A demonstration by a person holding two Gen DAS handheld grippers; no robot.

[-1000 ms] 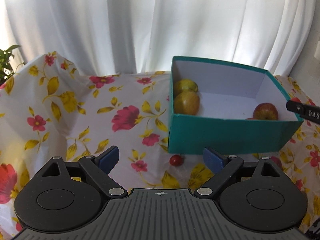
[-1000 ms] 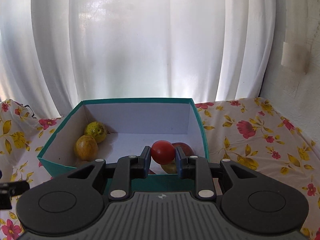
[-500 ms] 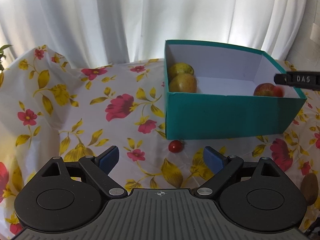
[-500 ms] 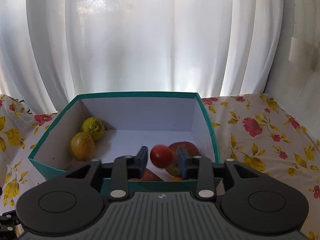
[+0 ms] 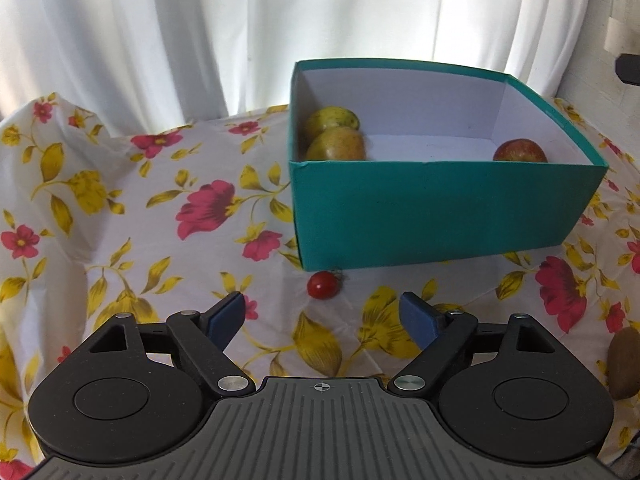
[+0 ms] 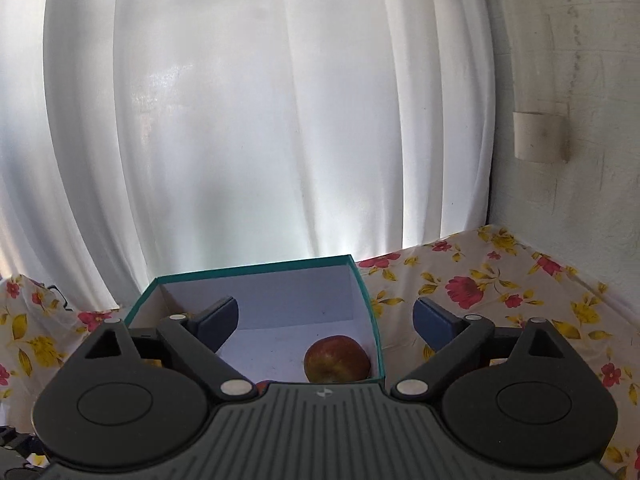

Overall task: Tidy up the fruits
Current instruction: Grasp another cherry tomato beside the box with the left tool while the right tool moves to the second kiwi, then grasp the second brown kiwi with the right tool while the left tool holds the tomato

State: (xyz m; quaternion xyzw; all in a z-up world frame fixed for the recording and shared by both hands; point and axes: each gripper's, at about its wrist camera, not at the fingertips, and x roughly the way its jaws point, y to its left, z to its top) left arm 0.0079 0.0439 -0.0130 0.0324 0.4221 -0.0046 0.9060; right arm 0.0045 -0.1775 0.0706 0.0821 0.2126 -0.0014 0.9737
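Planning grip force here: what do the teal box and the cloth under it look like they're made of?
The teal box looks like thin cardboard: matte teal outside, plain white inside, sharp folded edges, a slightly dented corner. The cloth looks like thin printed fabric, floral, matte, with soft wrinkles and folds. Probably cotton or polyester; I can't tell which.

Brown fruit cut by right edge. Red fruit mostly hidden behind right gripper. Box wall hides apple base.

You have no readable text, label, brand or number in either view; the teal box, the floral cloth and both gripper bodies carry only plain surfaces and patterns.
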